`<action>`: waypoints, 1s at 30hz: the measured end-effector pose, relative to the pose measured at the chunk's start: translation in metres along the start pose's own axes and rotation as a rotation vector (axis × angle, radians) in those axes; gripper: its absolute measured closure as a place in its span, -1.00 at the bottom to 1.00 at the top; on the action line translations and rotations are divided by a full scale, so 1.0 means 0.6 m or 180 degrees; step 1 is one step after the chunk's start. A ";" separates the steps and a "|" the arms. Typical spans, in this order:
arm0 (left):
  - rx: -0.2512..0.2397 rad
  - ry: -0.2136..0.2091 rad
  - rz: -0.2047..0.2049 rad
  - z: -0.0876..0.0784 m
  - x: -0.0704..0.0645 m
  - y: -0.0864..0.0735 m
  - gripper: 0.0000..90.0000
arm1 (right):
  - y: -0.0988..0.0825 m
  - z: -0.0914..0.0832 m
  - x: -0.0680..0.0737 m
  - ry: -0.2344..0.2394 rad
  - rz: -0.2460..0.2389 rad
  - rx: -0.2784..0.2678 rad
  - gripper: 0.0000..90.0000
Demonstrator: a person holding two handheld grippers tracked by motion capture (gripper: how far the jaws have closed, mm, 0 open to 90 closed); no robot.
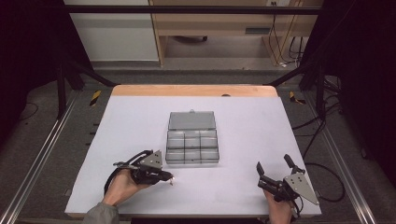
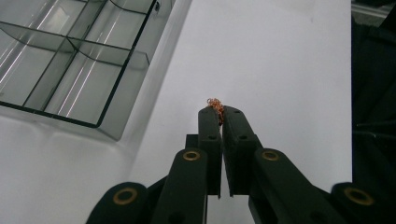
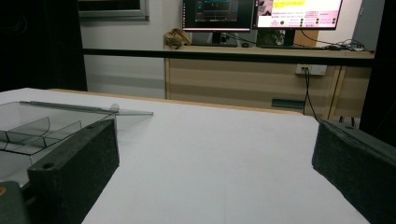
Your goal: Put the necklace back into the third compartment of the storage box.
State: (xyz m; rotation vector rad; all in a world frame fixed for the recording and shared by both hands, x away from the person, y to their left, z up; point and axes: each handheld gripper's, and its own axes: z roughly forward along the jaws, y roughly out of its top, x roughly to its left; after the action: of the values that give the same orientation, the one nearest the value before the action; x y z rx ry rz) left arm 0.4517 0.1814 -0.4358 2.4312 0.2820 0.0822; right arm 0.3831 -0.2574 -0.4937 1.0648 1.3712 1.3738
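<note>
The left claw (image 2: 219, 111) is clamped tight on a small tangle of copper-coloured chain (image 2: 215, 104), which pokes out past its tips above the white worktop (image 1: 140, 121). The clear compartment box (image 2: 70, 60) lies open just ahead to its left. The right claw (image 3: 215, 154) gapes wide, holding nothing.

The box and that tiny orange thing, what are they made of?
The box looks like clear, smoky plastic: glossy, and you see the table through its walls. The orange thing in the left tool looks like fine coppery metal links, perhaps a chain; too small to be sure.
</note>
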 end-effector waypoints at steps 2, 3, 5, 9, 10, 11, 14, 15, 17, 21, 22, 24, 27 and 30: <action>-0.0042 0.0011 -0.0016 -0.001 0.000 -0.001 0.91 | 0.000 0.000 0.000 0.0000 0.0000 0.0000 -0.97; -0.0143 0.0040 -0.0039 -0.003 0.000 -0.001 0.91 | 0.000 0.000 0.000 0.0002 0.0000 -0.0006 -0.97; -0.0188 0.0051 -0.0058 -0.004 0.000 -0.002 0.91 | 0.000 0.000 0.000 0.0000 -0.0001 -0.0002 -0.97; -0.0466 0.0153 -0.0170 -0.009 -0.002 -0.005 0.91 | 0.000 0.000 0.000 0.0001 0.0001 -0.0004 -0.97; -0.0565 0.0187 -0.0205 -0.011 -0.004 -0.007 0.91 | 0.000 0.000 0.000 0.0000 0.0001 -0.0001 -0.97; -0.0614 0.0208 -0.0225 -0.012 -0.005 -0.008 0.91 | 0.000 0.000 0.000 0.0001 0.0001 -0.0004 -0.97; -0.0799 0.0339 -0.0296 -0.020 -0.009 -0.008 0.91 | 0.000 0.000 0.000 0.0000 0.0000 0.0000 -0.97; -0.0799 0.0339 -0.0296 -0.020 -0.009 -0.008 0.91 | 0.000 0.000 0.000 0.0000 0.0000 -0.0001 -0.97; -0.0907 0.0418 -0.0318 -0.026 -0.012 -0.008 0.91 | 0.000 0.000 0.000 0.0001 0.0001 -0.0005 -0.97; -0.1076 0.0537 -0.0366 -0.034 -0.015 -0.008 0.91 | 0.000 0.000 0.000 -0.0001 0.0000 -0.0001 -0.97; -0.1098 0.0579 -0.0369 -0.035 -0.016 -0.008 0.91 | 0.000 0.000 0.000 0.0001 0.0000 -0.0005 -0.97; -0.1190 0.0678 -0.0416 -0.039 -0.017 -0.010 0.91 | 0.000 0.000 0.000 0.0000 0.0001 -0.0004 -0.97; -0.1260 0.0738 -0.0475 -0.040 -0.018 -0.013 0.91 | 0.000 0.000 0.000 0.0001 0.0001 -0.0005 -0.97; -0.1302 0.0800 -0.0512 -0.043 -0.020 -0.014 0.91 | 0.000 0.000 0.000 -0.0001 0.0000 -0.0001 -0.97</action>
State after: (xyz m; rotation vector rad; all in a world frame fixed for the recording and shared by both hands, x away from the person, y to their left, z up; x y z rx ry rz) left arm 0.4354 0.2009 -0.4212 1.9841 0.5186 0.3414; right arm 0.3831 -0.2574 -0.4937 1.0649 1.3708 1.3738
